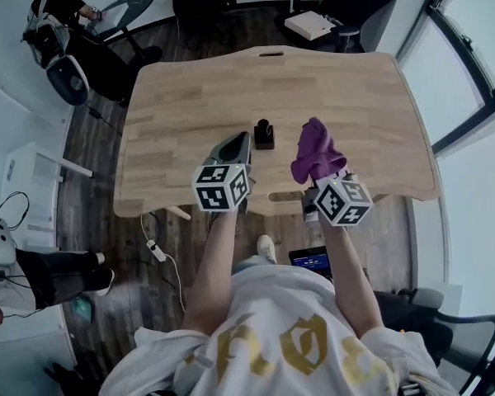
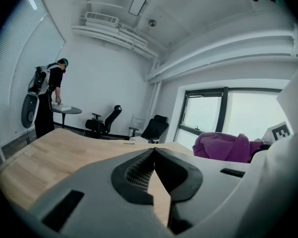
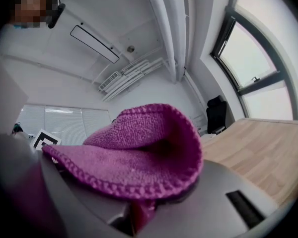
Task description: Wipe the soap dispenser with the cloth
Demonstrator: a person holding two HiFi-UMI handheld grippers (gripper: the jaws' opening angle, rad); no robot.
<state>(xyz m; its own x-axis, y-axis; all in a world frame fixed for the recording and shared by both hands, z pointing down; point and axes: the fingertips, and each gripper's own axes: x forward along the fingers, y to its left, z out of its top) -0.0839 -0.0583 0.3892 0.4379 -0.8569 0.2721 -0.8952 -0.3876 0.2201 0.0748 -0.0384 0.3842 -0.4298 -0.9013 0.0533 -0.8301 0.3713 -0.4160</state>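
Left gripper (image 2: 153, 155) jaws pressed together, empty; right gripper (image 1: 323, 180) jaws pinching purple cloth (image 1: 316, 148); soap dispenser (image 1: 264, 133) upright on bench (image 1: 190, 97), frame centre, between them.

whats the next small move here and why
Probably swing the right claw across until the cloth touches the soap dispenser: the cloth is pinched but held clear beside it, and the left claw is shut and empty.

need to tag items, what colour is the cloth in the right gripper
Purple, a knitted-looking cloth, clearest in the right gripper view, where the right gripper holds it.
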